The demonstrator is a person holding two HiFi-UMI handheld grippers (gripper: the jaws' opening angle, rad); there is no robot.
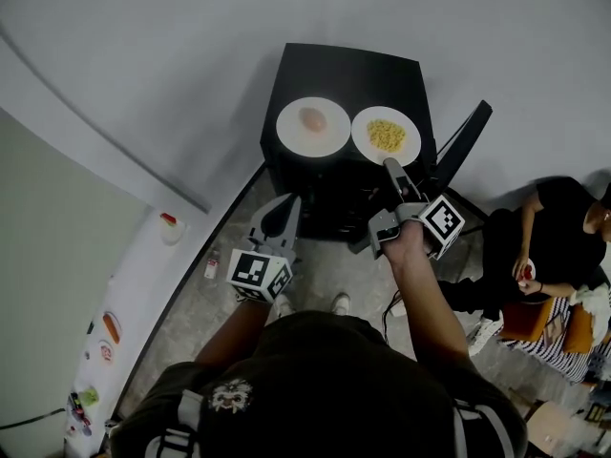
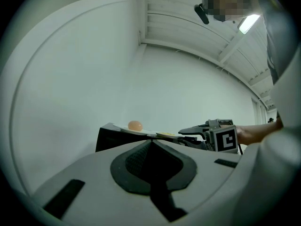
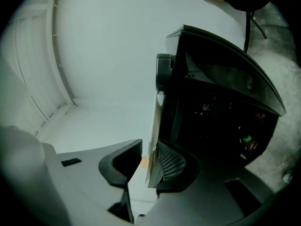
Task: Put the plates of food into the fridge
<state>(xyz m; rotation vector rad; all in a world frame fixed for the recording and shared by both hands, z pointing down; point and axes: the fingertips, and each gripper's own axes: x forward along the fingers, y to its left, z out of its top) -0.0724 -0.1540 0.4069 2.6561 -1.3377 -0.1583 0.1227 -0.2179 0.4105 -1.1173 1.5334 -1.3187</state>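
Observation:
Two white plates stand on a black table (image 1: 382, 72). The left plate (image 1: 313, 126) carries a round pinkish piece of food (image 2: 135, 125); the right plate (image 1: 386, 135) holds a heap of yellow food. My right gripper (image 1: 391, 167) reaches the right plate's near rim. In the right gripper view the gripper (image 3: 149, 149) is rolled on its side and the rim (image 3: 154, 140) stands edge-on between its jaws, against one pad, with a gap to the other. My left gripper (image 1: 289, 201) hangs shut and empty in front of the table, jaw tips (image 2: 151, 142) together.
A white fridge door (image 1: 105, 351) with stickers lies at the left. A person (image 1: 554, 227) sits at the right beside a black panel (image 1: 465, 141) leaning on the table. A small bottle (image 1: 211, 268) stands on the floor near the wall.

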